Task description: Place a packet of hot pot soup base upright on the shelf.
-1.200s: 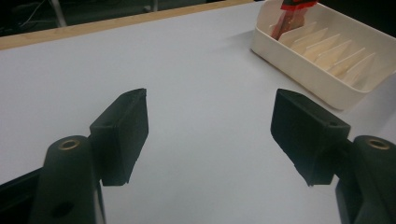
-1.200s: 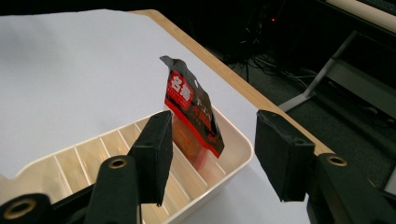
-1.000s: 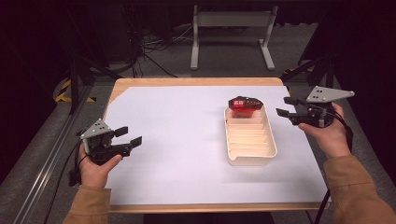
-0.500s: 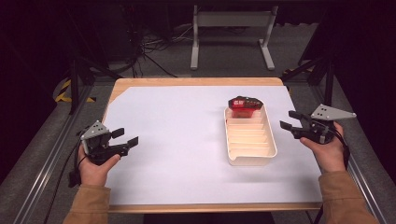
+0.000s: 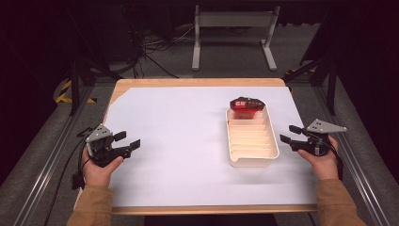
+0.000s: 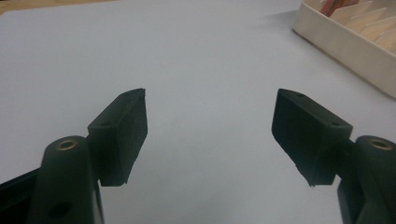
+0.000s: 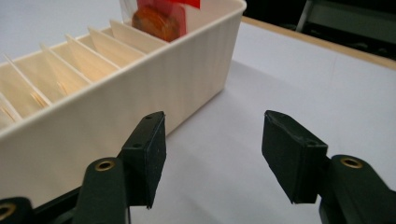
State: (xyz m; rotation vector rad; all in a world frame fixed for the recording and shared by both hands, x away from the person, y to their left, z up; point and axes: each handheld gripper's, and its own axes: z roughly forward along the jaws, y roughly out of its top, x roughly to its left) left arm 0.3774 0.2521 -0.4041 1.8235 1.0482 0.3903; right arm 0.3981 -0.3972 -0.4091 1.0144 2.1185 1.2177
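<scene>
A cream divided tray [image 5: 271,141] sits on the white table cover right of centre, its wall also in the right gripper view [image 7: 154,88] and its corner in the left gripper view [image 6: 345,39]. A red snack packet [image 5: 246,106] stands in the tray's far compartment, and the right gripper view shows that packet [image 7: 161,18] too. My right gripper [image 5: 290,134] is open, just right of the tray, with nothing between its fingers [image 7: 147,149]. My left gripper [image 5: 128,140] is open near the table's left edge, far from the tray, over bare cover [image 6: 210,121].
The white cover [image 5: 179,141] spreads across a wooden table [image 5: 197,83]. Dark floor, cables and a grey metal stand [image 5: 233,33] lie beyond the far edge. Metal rails run along both sides of the table.
My right gripper has drawn back toward the near edge and lower, away from the packet end of the tray. The left gripper has shifted slightly nearer too.
</scene>
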